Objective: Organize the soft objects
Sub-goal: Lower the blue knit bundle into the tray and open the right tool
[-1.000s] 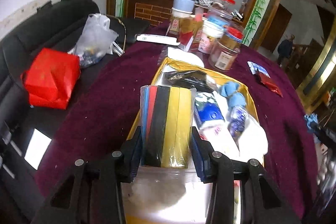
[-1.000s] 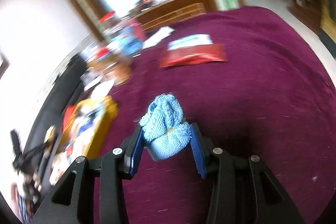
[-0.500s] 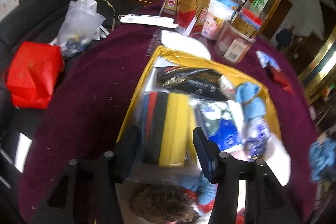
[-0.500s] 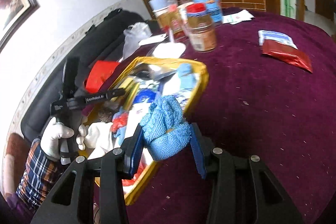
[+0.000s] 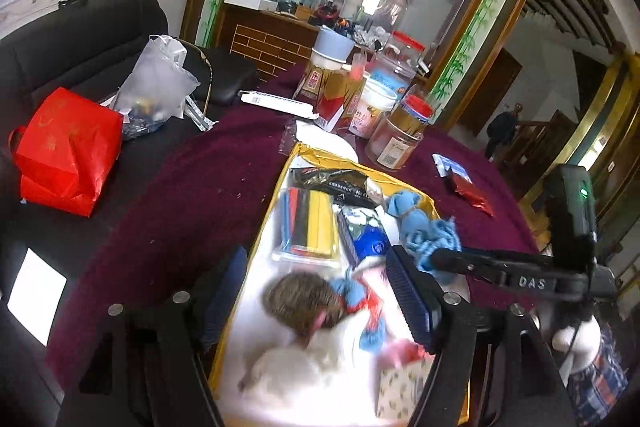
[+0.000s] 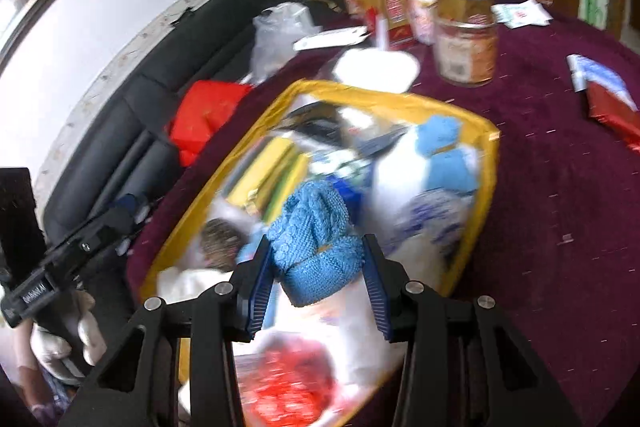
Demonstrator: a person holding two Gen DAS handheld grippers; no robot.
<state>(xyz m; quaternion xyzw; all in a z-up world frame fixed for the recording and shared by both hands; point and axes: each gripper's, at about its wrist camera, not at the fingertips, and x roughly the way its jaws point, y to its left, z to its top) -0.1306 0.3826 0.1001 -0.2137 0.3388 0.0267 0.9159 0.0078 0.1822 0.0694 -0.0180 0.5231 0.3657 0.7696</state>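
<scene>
A yellow-rimmed bin (image 5: 320,153) on the maroon cloth holds several soft items. Among them a striped blue, red, black and yellow pack (image 5: 310,227) lies flat. My left gripper (image 5: 316,293) hangs over the bin's near end, its jaws opening, with nothing between them. Below it lie a brown furry thing (image 5: 300,301) and white fabric. My right gripper (image 6: 316,267) is shut on a blue knitted piece (image 6: 316,239) and hovers over the bin (image 6: 384,99). In the left wrist view the blue knitted piece (image 5: 438,239) shows at the bin's right rim.
Jars (image 5: 400,131) and red-and-gold cartons (image 5: 332,99) stand beyond the bin. A red foil packet (image 5: 468,189) lies to the right. A red bag (image 5: 68,147) and a plastic bag (image 5: 156,87) rest on the black sofa at the left. A gloved hand (image 6: 64,339) holds the left tool.
The left jaws let go of the striped pack, which now lies in the bin, and pulled back. The right gripper carried the blue knitted piece from the bare cloth to over the bin.
</scene>
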